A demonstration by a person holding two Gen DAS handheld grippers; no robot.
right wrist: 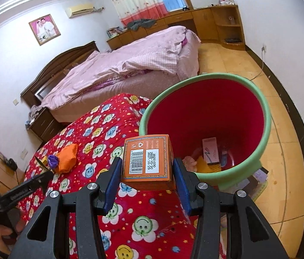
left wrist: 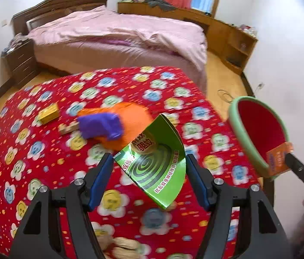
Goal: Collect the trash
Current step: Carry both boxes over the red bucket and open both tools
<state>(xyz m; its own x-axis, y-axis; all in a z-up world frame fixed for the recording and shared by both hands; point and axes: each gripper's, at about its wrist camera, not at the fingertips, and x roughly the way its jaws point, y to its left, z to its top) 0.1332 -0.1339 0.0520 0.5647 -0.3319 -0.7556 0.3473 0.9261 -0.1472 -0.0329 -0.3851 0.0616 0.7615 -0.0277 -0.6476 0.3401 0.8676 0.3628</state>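
in bucket (right wrist: 266, 129) trash half hidden; left tongs (left wrist: 148, 161) clamp green box (left wrist: 158, 166), right tongs (right wrist: 146, 166) orange box (right wrist: 147, 160).

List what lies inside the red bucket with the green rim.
Inside the red bucket with the green rim lie a pale flat carton, a yellow ridged piece and something pinkish. The held orange box hides the near bottom.

I'm standing in a bedroom at home: a wooden-framed bed (right wrist: 117, 64) with a rumpled pink duvet fills the middle. A framed portrait (right wrist: 44, 29) and an air conditioner (right wrist: 79, 10) hang on the wall, and curtains (right wrist: 134, 0) cover the window above low wooden cabinets (right wrist: 212, 21).
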